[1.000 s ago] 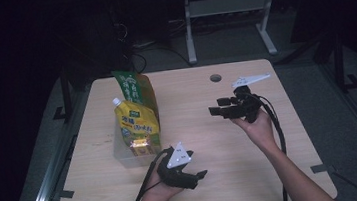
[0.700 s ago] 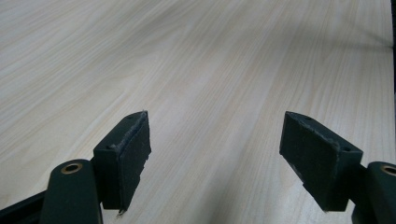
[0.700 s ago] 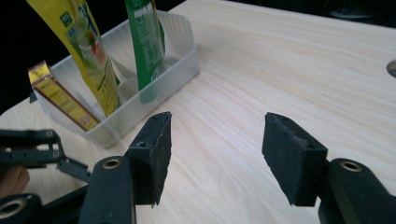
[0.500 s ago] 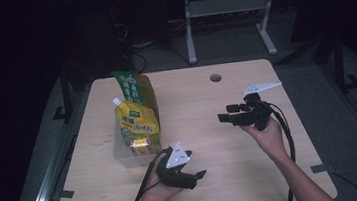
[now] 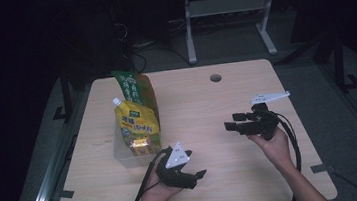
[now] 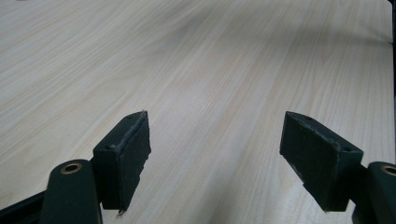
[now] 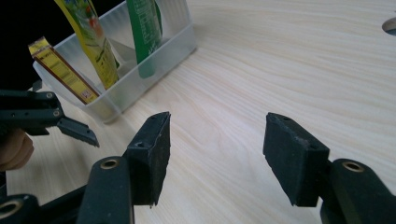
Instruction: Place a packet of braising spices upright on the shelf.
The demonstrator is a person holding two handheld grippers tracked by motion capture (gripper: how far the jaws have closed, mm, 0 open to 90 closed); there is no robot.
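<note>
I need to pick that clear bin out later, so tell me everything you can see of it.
The clear bin is a low, rectangular tub of frosted, translucent plastic, open on top. It stands upright on the wooden table, at its left side. Inside stand a yellow spouted pouch, a green packet behind it and a small yellow packet, leaning on its walls. Neither gripper touches it.

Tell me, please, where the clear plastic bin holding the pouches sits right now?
In the high view, the clear plastic bin sits on the table's left side, beside the left gripper.

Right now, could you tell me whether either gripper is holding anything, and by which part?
Nothing is held: the left gripper and right gripper are both open over the bare table.
</note>
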